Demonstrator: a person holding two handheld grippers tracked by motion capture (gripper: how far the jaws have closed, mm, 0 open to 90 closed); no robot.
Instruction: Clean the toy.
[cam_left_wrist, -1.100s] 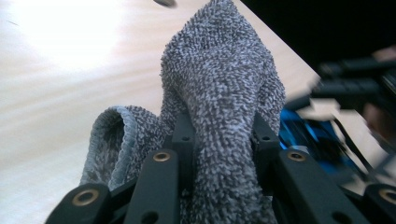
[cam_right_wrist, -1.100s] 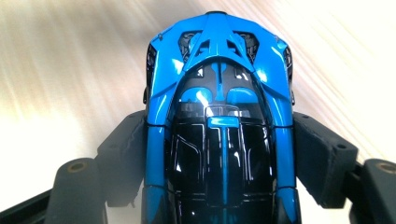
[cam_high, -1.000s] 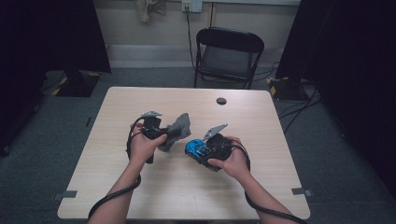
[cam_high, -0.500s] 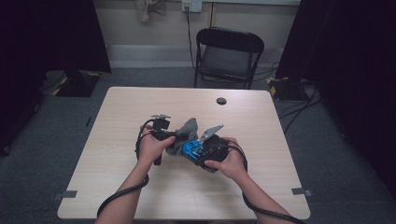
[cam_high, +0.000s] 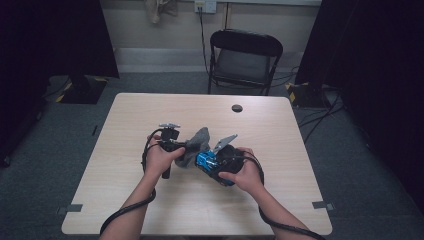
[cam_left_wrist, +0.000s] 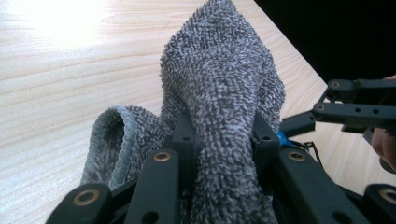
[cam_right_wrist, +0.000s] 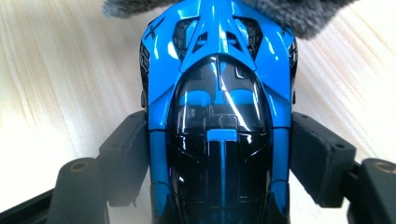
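Middle of the pale wooden tabletop (cam_high: 280, 200), seen from above: a person's two forearms enter from the near edge, each hand carrying a pair of tongs, and the two tools meet just near of the tabletop's centre. The left tongs (cam_left_wrist: 223, 135) are clamped tight on a grey terry cloth (cam_left_wrist: 224, 79); in the left gripper view a bunched fold of the cloth rises between the two black jaws, with a hemmed loop hanging to the left over the wood. The right tongs (cam_right_wrist: 219, 154) grip a glossy blue and black toy car (cam_right_wrist: 219, 93) by its flanks, one pad pressed on each side, the jaws standing fairly wide to take the body; the car's far end points away from the camera. In the right gripper view the cloth lies at that far end of the car, its fuzzy edge crossing the blue bodywork. Farther off, a small dark round disc (cam_high: 237, 108) sits near the far edge, and a black folding chair (cam_high: 245, 60) stands beyond it.
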